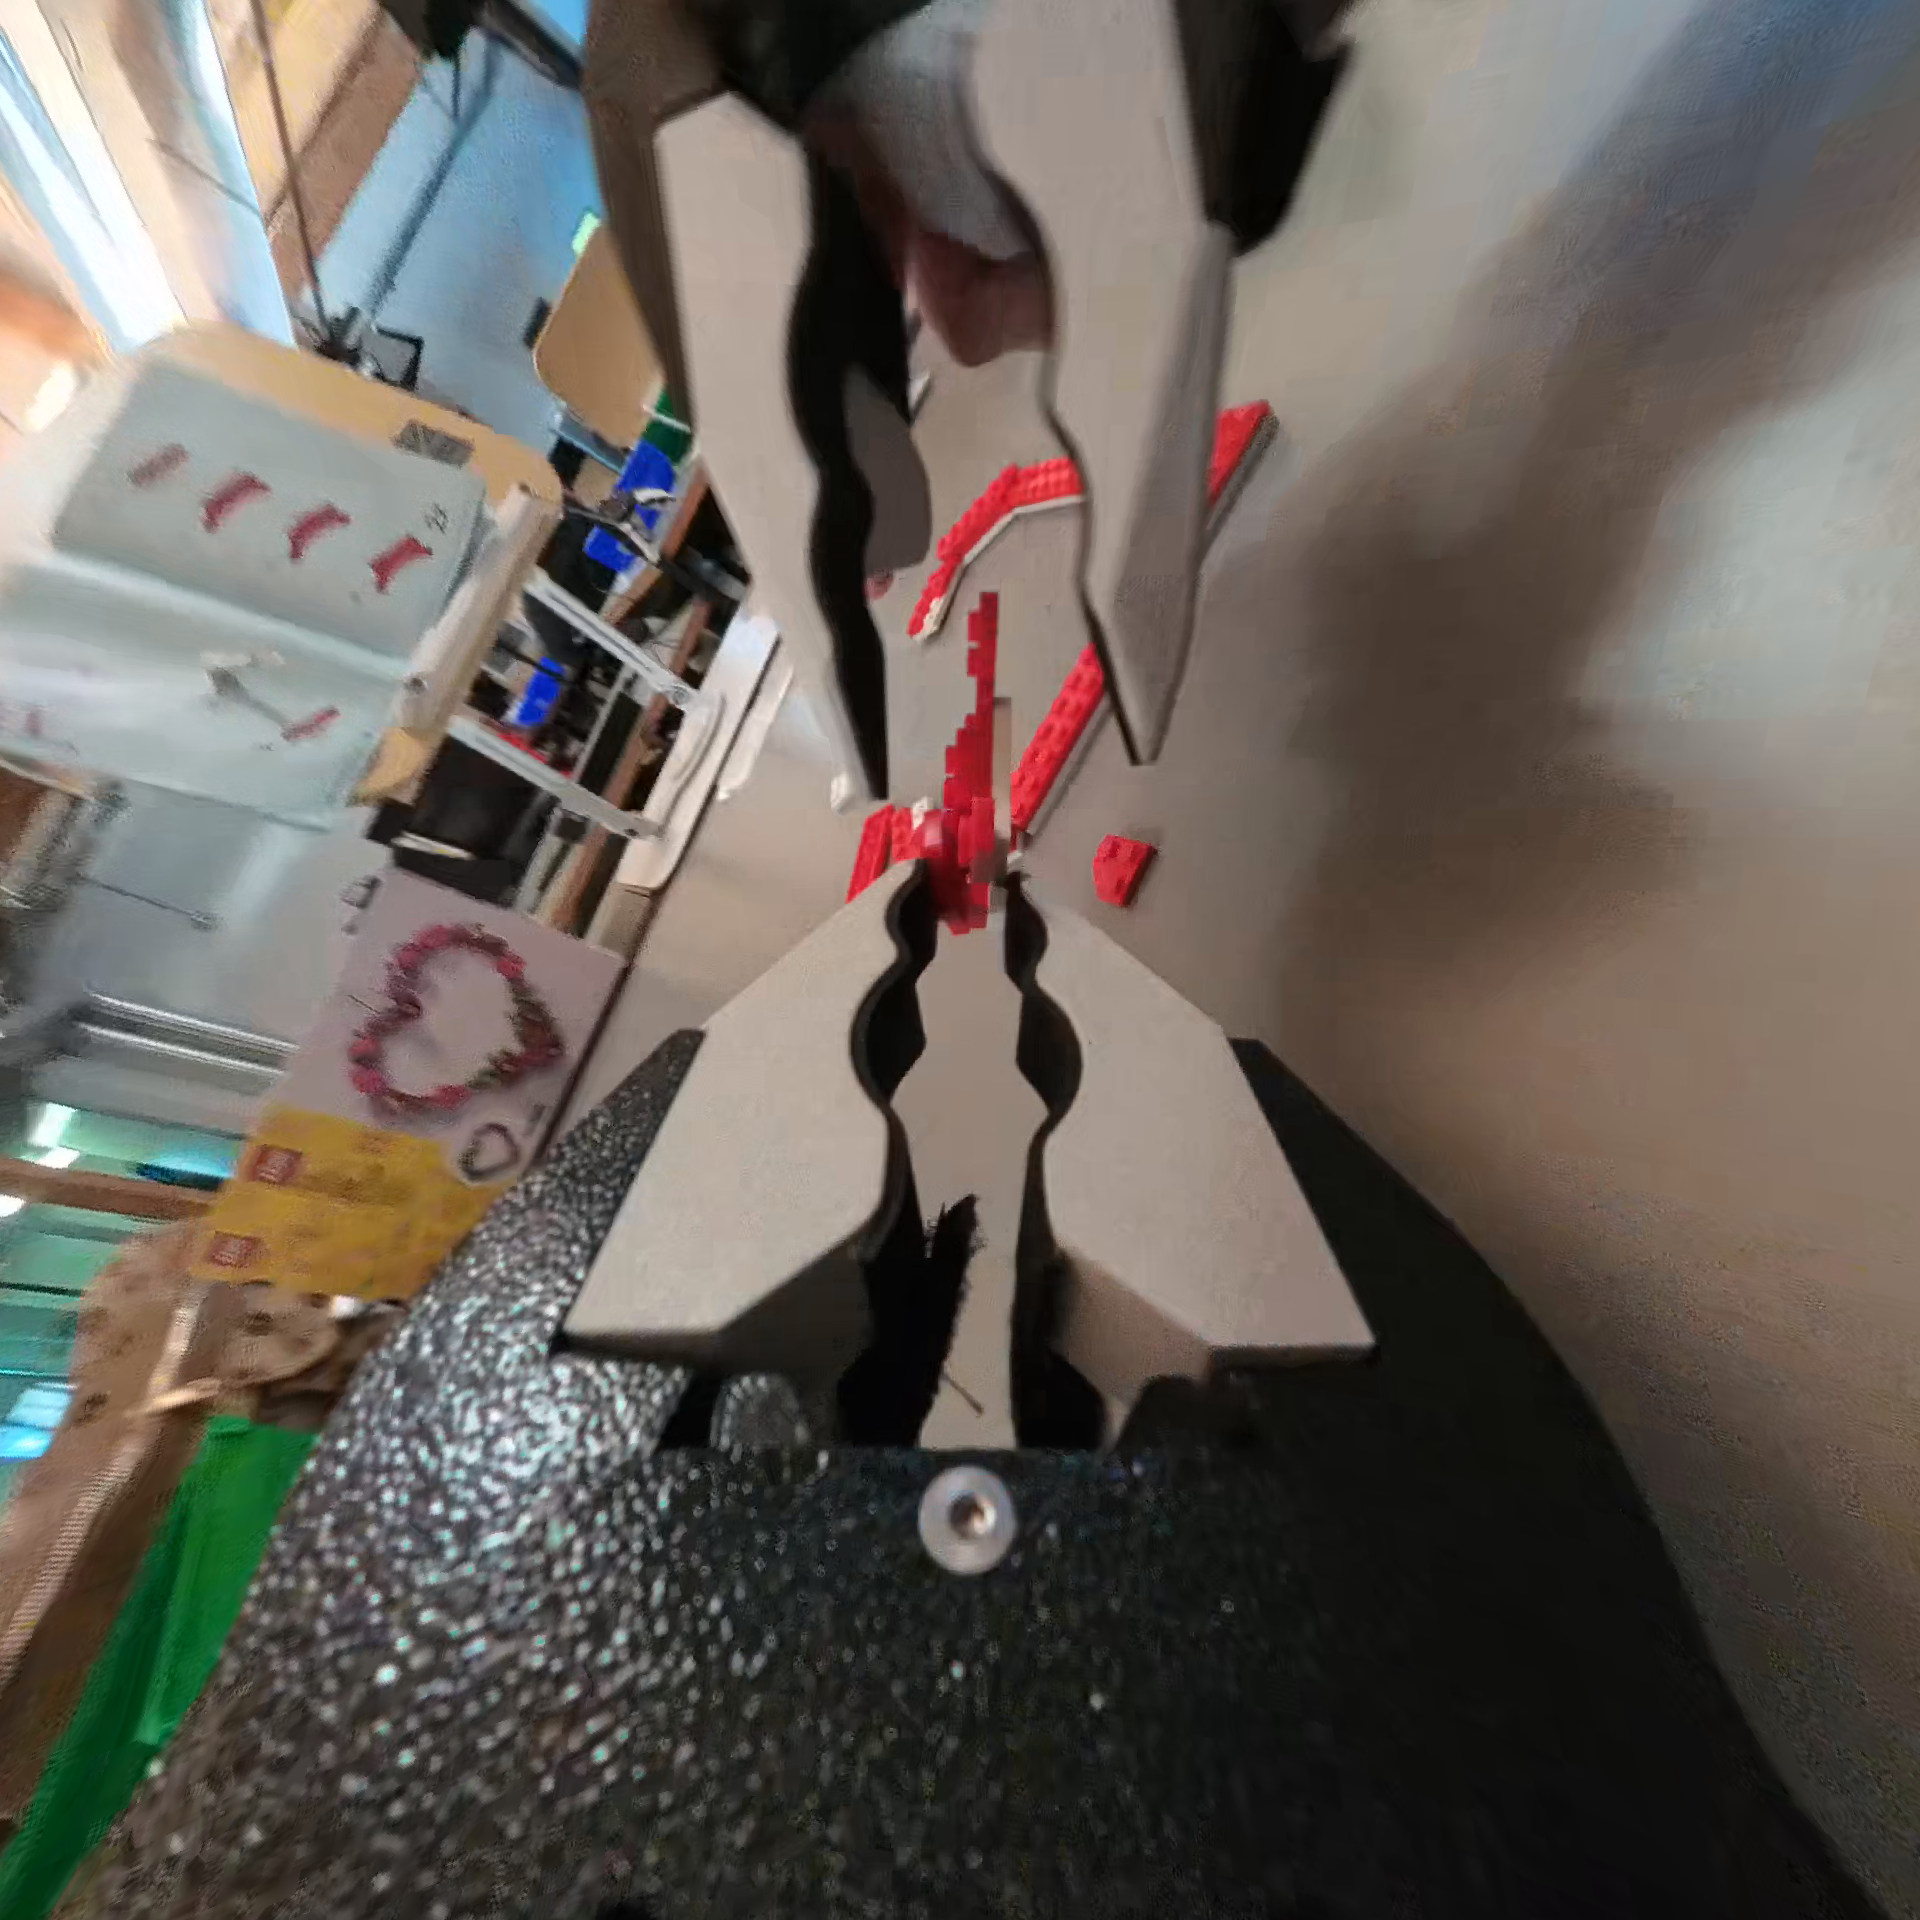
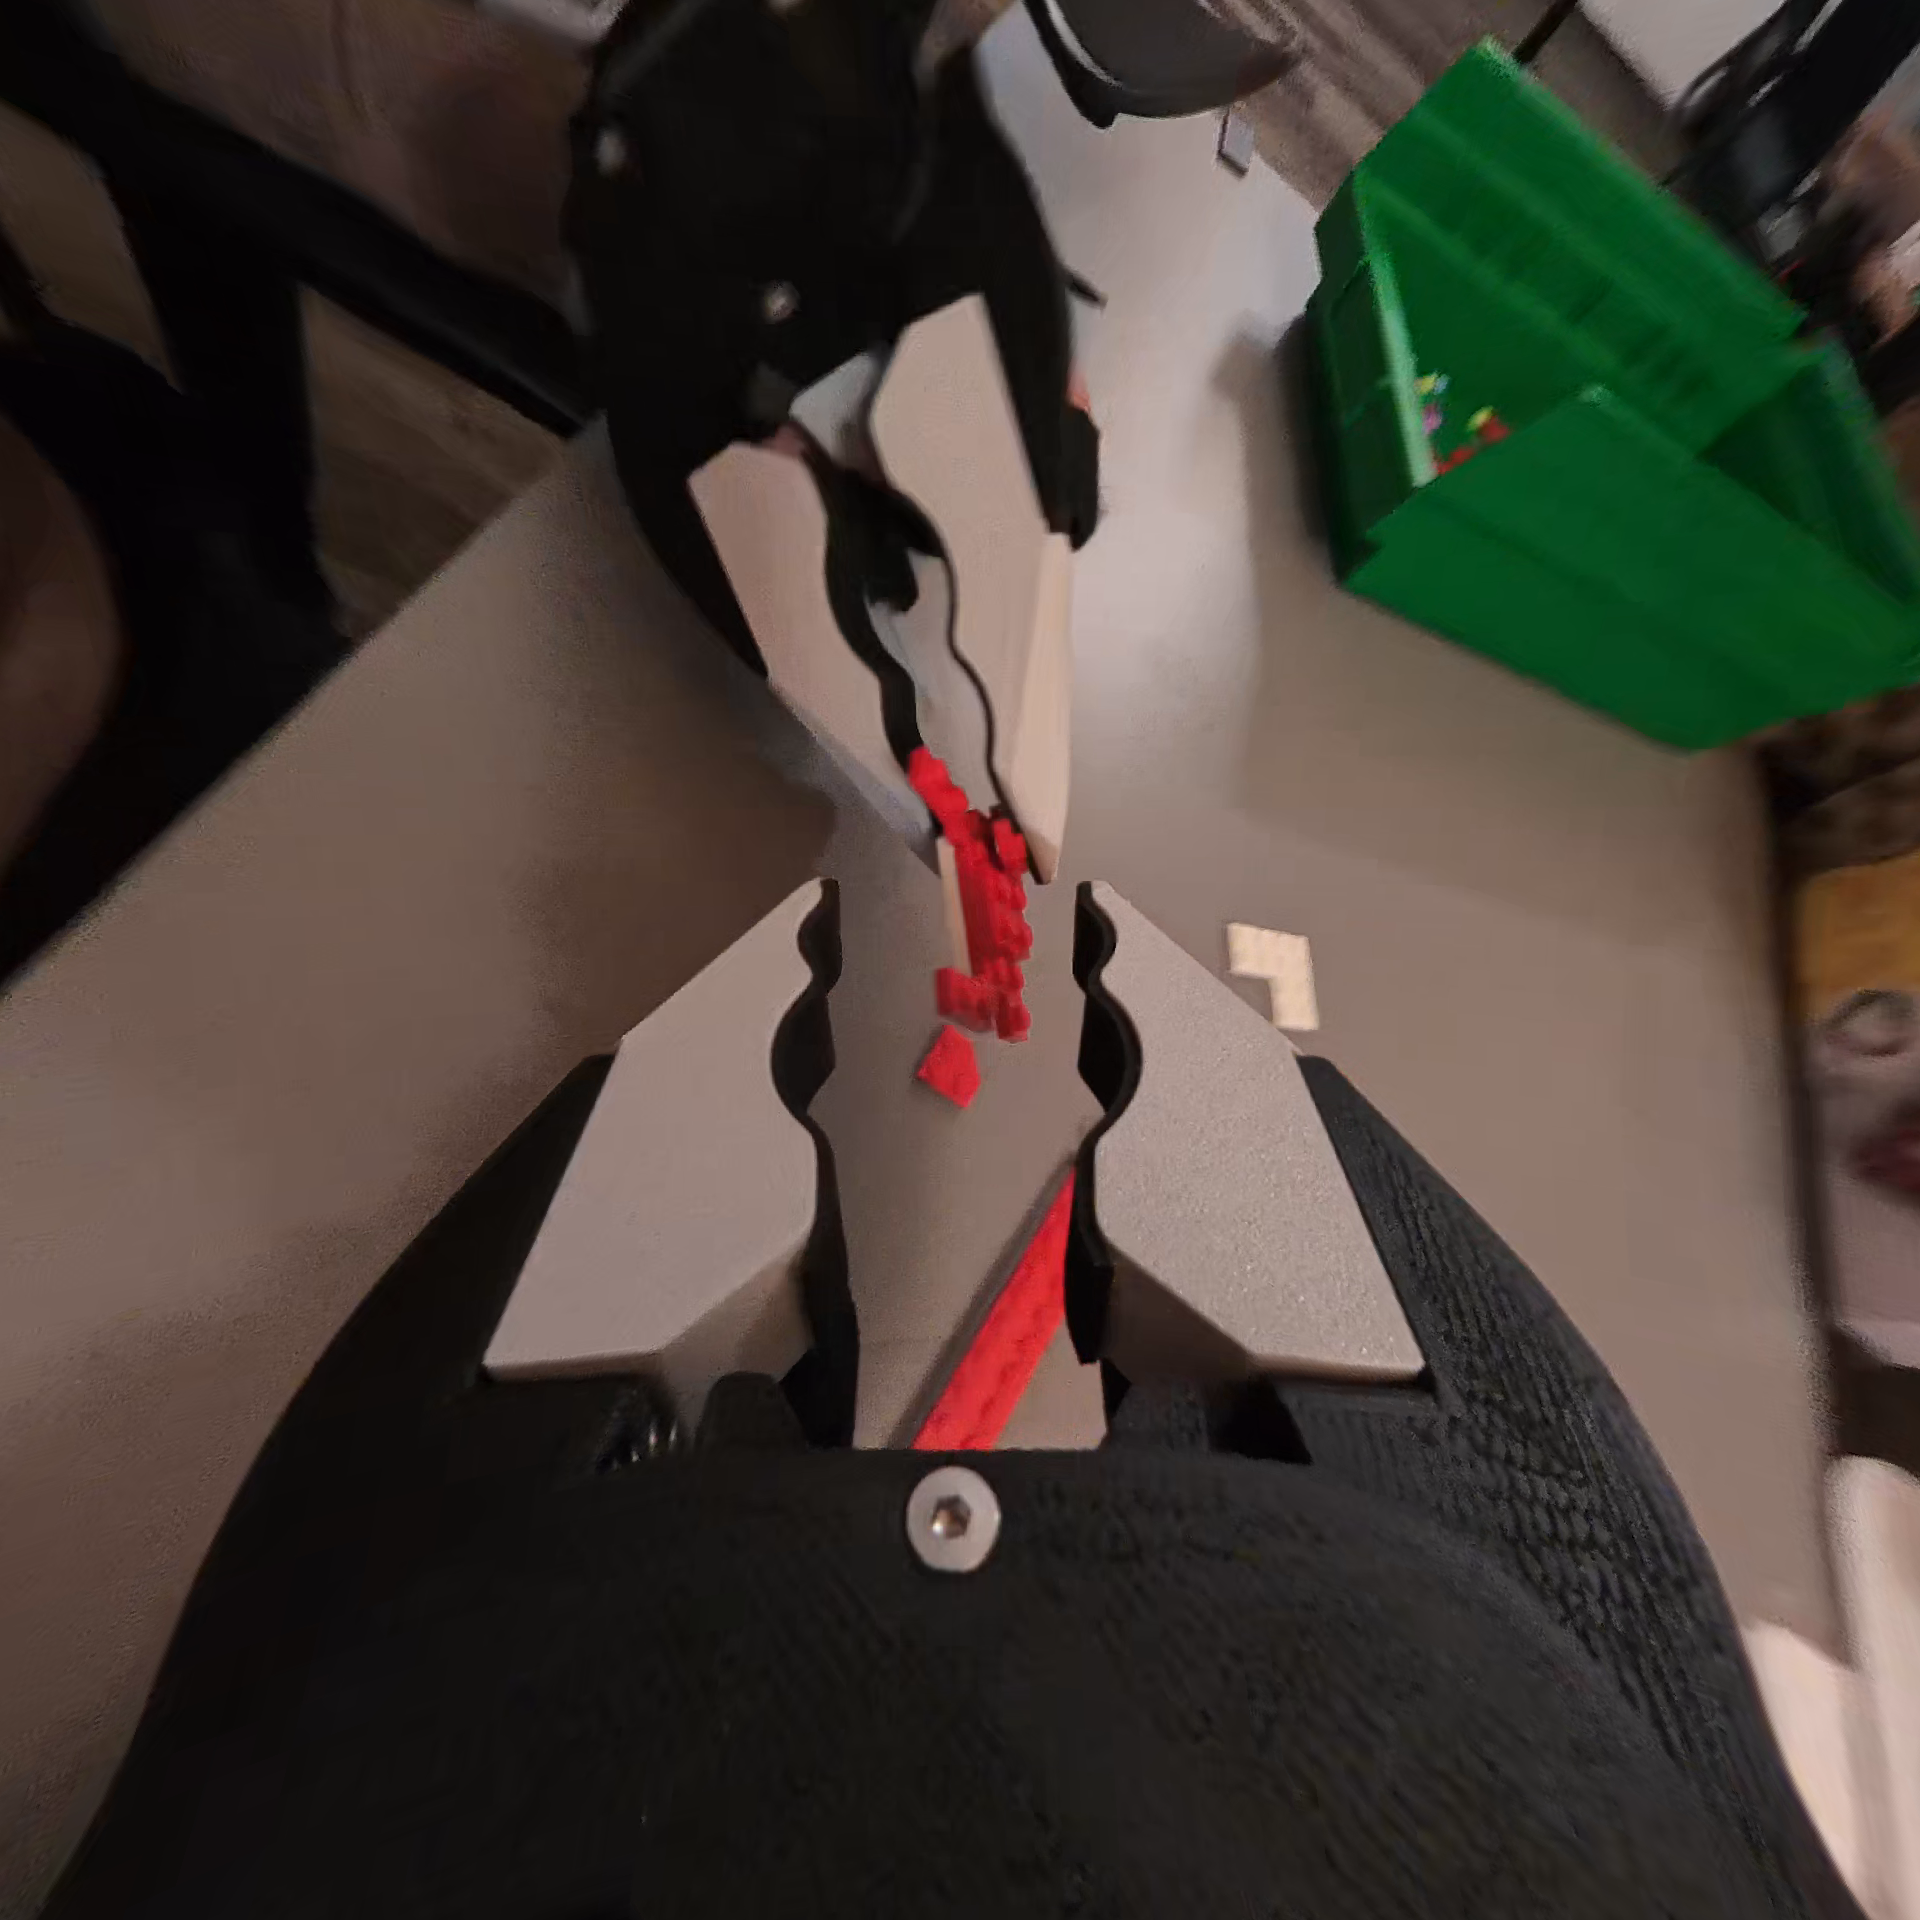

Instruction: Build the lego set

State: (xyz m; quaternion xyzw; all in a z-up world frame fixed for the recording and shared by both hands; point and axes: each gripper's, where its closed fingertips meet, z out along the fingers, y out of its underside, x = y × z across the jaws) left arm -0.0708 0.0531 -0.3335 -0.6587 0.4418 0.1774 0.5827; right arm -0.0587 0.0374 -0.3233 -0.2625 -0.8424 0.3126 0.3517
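My left gripper (image 1: 964, 878) is shut on a thin red lego assembly (image 1: 971, 790) and holds it edge-on above the grey table; both show from the front in the right wrist view, gripper (image 2: 992, 852) and assembly (image 2: 982, 925). My right gripper (image 2: 958, 891) is open and empty, facing the left one tip to tip, its jaws either side of the assembly's free end. In the left wrist view it (image 1: 1003, 769) comes in from above. A small red wedge piece (image 2: 948, 1070) lies on the table under the assembly.
Red curved strips (image 1: 997, 509) and a straight red strip (image 1: 1060, 727) lie on the table, with a red wedge (image 1: 1124, 864) nearby. A white L-shaped piece (image 2: 1273, 971) lies to the right. A green bin (image 2: 1558, 499) holds small parts. The lego box (image 1: 416, 1091) stands at the table edge.
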